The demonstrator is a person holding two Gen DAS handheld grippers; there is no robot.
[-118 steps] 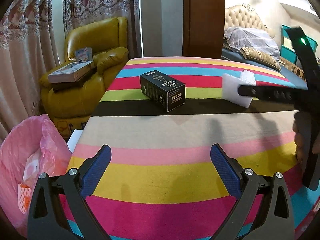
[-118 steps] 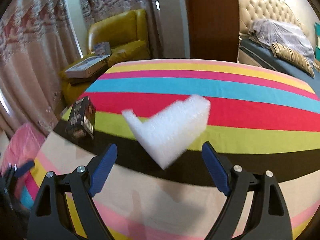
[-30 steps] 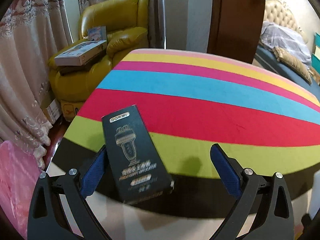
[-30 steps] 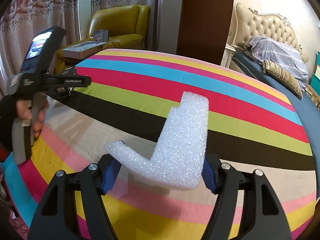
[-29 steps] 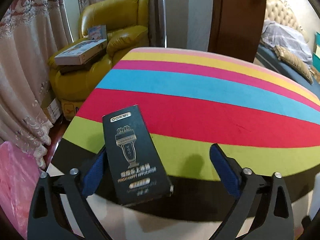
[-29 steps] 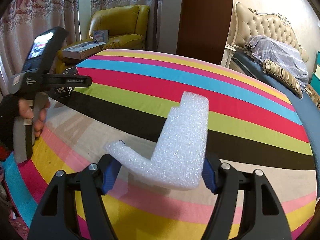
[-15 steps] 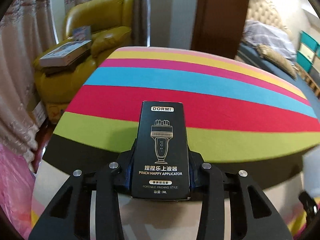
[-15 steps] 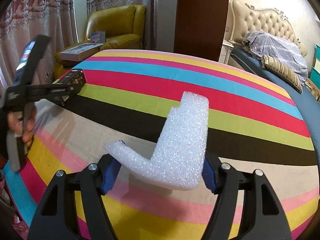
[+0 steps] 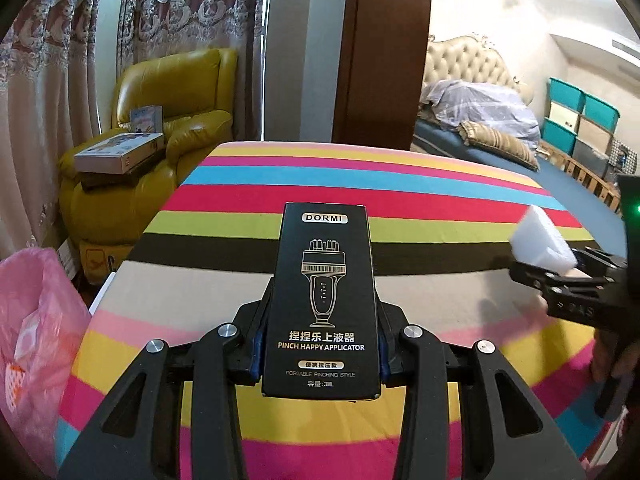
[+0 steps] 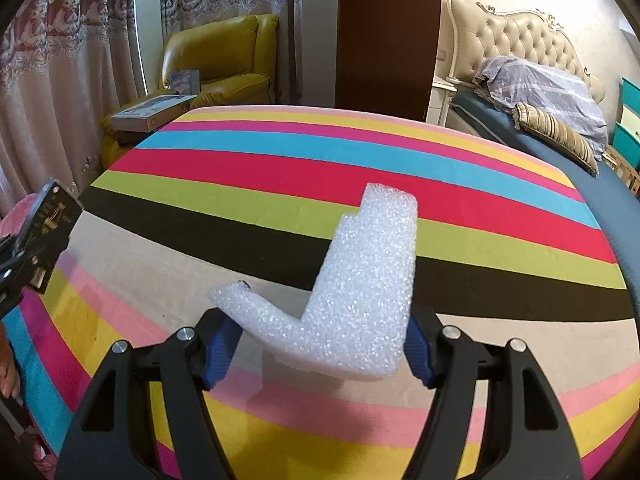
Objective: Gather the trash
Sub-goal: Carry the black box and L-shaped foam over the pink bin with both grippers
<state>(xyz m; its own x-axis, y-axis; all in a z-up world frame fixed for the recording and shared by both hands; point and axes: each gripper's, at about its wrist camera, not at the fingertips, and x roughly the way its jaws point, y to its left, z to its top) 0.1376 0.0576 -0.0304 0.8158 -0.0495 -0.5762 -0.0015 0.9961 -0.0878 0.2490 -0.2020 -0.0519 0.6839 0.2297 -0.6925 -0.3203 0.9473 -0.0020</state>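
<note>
My left gripper point(image 9: 320, 354) has its jaws clamped on the black box point(image 9: 323, 300), lifted above the striped counter point(image 9: 440, 216). My right gripper point(image 10: 316, 346) pinches the L-shaped white foam point(image 10: 360, 296) between its jaws. A pink bag point(image 9: 36, 336) sits at the counter's left.

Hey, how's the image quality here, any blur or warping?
Left wrist view: black box sharp, its print legible; foam piece at right edge smeared. Right wrist view: foam crisp; strong fisheye bends the striped tablecloth; dark vignette in the corners of both.
</note>
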